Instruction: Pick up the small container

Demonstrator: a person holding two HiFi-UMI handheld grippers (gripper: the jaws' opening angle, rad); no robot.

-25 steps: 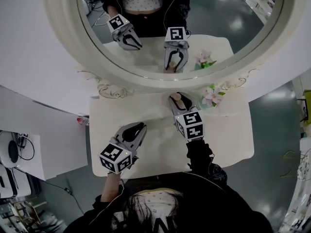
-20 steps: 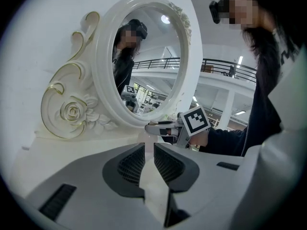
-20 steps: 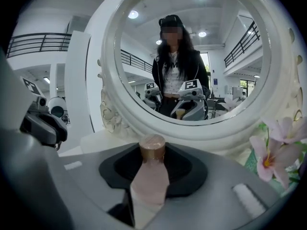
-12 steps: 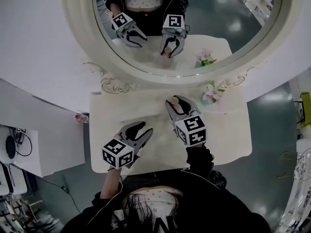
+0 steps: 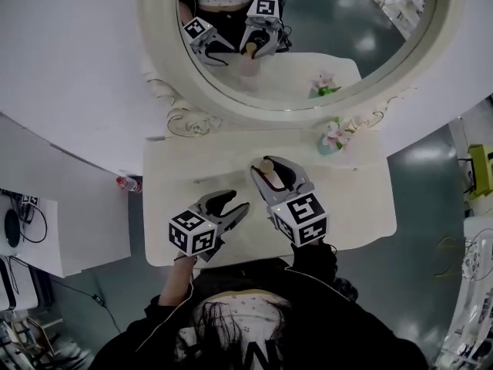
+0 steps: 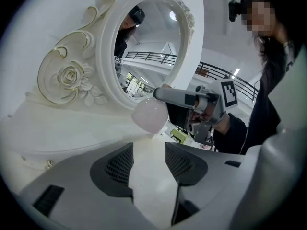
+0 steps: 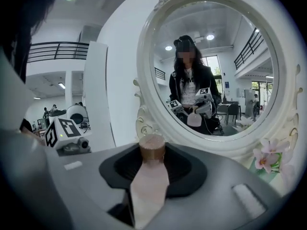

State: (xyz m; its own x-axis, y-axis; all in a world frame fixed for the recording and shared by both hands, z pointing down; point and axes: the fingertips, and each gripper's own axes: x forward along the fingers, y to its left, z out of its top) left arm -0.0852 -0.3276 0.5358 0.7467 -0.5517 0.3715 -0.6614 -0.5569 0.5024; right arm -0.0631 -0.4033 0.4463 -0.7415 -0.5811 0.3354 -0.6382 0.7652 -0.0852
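GRIP: right gripper [image 7: 152, 158] is pinching the small container [image 7: 151, 174] just in front of the mirror [image 5: 254, 108] | LEFT: left gripper [image 6: 148, 163] is spreading its jaws, nothing between them | ADVICE: keeping the squeeze steady and lifting clear of the mirror looks wise | LOOK: smooth pale-pink rounded body, brownish cylindrical cap; glossy carved cream mirror frame

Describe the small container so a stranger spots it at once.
Start at the big oval mirror on the white dressing table. In front of it, the right hand-held gripper grips the small container: a pale pink bottle with a brown cap, unlike the flowers nearby.
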